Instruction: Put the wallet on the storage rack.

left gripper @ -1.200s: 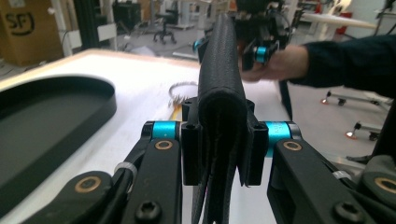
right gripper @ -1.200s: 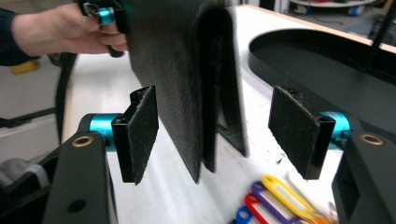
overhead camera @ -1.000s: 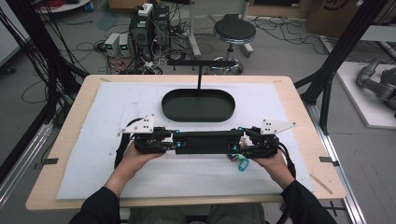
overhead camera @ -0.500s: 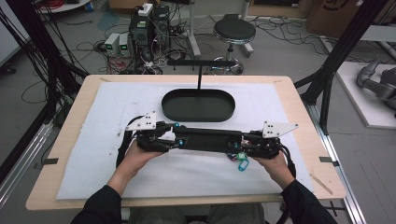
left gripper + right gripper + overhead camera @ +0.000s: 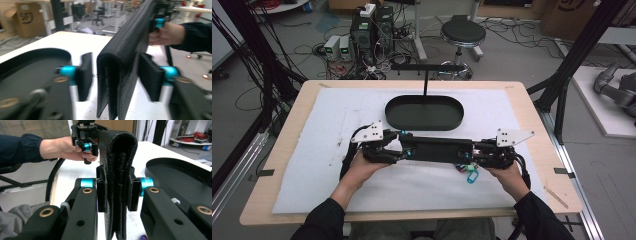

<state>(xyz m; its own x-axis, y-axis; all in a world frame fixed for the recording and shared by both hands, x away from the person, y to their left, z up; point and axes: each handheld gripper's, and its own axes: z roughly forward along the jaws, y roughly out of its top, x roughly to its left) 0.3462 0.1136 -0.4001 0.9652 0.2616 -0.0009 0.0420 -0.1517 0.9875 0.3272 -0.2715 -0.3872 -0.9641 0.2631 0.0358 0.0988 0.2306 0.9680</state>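
Observation:
A long black folded leather case (image 5: 439,149) hangs level between the two grippers over the white mat. My left gripper (image 5: 404,146) stands at its left end. In the left gripper view the case (image 5: 120,65) is between the pads (image 5: 85,75), with a gap beside the left pad. These jaws have just been opening. My right gripper (image 5: 475,152) is shut on the right end, its jaws having just been closing. In the right gripper view both pads (image 5: 101,195) press on the case (image 5: 117,157). A teal key tag (image 5: 470,176) dangles below the right end.
A black oval tray (image 5: 424,112) lies on the mat just beyond the case. Behind it rises a black T-shaped stand (image 5: 427,67). The white mat (image 5: 327,130) covers most of the wooden table (image 5: 532,100). Beyond the table are a stool, cables and electronics on the floor.
The left gripper's grey plate has tipped up and shifted slightly right. The case and both hands stay where they were.

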